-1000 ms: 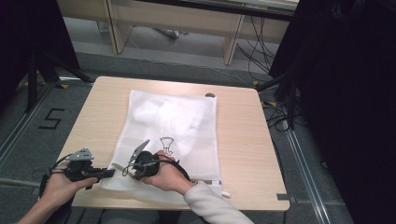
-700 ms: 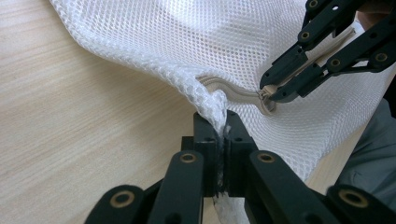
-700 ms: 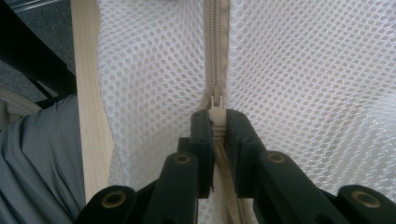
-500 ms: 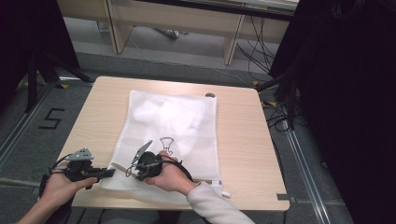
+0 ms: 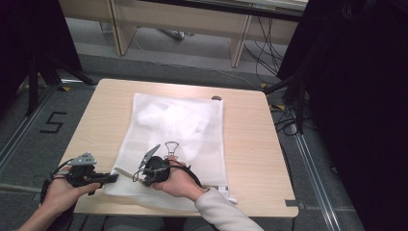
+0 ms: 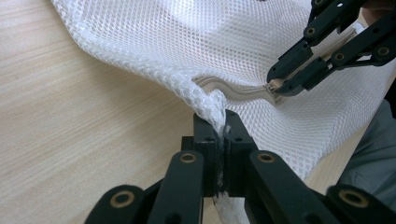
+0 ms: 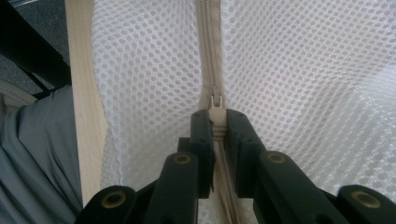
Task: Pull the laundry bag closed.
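Worktop (image 5: 250, 144): pale wood, carrying the bag.
Mesh laundry bag (image 5: 192, 125): white, laid flat, near edge lifted.
Left hand-held gripper (image 6: 220, 125): clamped on the bag's corner, presumably as an anchor.
Right hand-held gripper (image 7: 217, 122): closed on the zip pull (image 7: 215, 101), apparently so the zip can be drawn.

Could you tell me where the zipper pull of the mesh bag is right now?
In the right gripper view the zipper pull sits clamped between the right claw jaws, along the near edge of the mesh bag, right of the left claw.
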Action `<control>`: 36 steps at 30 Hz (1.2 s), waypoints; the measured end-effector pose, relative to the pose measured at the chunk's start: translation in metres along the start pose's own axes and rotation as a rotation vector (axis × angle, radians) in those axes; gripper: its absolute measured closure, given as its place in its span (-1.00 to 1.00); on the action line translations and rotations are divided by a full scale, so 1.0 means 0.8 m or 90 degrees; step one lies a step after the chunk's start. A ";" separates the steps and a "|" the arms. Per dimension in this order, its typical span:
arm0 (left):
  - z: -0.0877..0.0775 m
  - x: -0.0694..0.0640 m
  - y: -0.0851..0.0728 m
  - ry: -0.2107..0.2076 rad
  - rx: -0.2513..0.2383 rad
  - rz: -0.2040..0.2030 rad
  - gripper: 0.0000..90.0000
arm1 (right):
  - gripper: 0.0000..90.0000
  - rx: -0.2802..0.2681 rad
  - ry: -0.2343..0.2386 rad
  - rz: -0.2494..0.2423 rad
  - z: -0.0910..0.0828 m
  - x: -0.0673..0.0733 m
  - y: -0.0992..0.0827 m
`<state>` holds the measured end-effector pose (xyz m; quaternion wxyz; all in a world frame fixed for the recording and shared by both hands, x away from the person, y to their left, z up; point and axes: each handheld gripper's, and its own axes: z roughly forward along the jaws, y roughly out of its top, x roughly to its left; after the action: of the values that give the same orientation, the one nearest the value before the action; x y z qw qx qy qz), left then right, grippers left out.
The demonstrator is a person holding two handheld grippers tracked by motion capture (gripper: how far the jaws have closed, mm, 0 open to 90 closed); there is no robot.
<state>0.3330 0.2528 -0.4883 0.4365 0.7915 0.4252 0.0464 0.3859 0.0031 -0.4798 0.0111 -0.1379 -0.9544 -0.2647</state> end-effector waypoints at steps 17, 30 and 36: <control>0.000 0.000 0.000 0.004 -0.004 0.000 0.91 | 0.84 0.003 0.000 0.002 -0.007 -0.003 -0.009; 0.000 0.000 0.000 0.001 -0.002 0.002 0.91 | 0.84 0.006 -0.004 0.007 -0.009 -0.002 -0.010; 0.000 0.000 0.000 0.002 -0.002 0.003 0.91 | 0.84 0.006 -0.010 0.011 -0.013 -0.003 -0.012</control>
<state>0.3331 0.2532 -0.4882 0.4370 0.7917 0.4241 0.0489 0.3853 -0.0109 -0.4761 0.0067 -0.1480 -0.9545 -0.2587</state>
